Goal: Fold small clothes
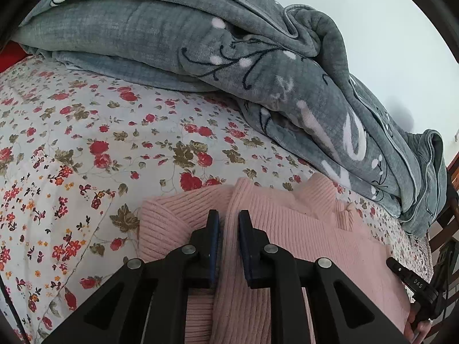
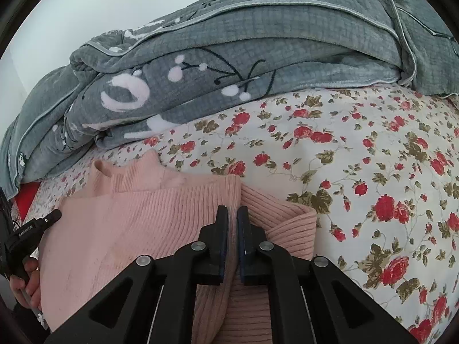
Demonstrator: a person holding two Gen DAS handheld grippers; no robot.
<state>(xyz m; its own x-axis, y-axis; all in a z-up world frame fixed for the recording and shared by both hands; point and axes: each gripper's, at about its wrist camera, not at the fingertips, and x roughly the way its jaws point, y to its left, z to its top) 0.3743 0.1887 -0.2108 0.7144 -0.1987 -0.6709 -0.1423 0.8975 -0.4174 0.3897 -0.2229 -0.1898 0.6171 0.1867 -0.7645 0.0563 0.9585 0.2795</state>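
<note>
Pink ribbed sweater (image 1: pixel 287 229) lies near on the bed, a raised fold pinched in each hand-held gripper: left (image 1: pixel 229 218) on one side fold, right (image 2: pixel 233 213) on the other. Sides look partly turned in; collar (image 2: pixel 134 172) flat, far end. Final folds seem left to do. Floral sheet (image 2: pixel 358 149) beyond; grey blanket (image 1: pixel 172 37) heaped farthest.

the pink ribbed sweater (image 1: pixel 301 229) runs under the left hand-held gripper (image 1: pixel 229 218) and off the bottom edge. only part of the person's hand (image 2: pixel 27 281) shows at the rim. the grey blanket (image 2: pixel 258 43) is cut off above.
</note>
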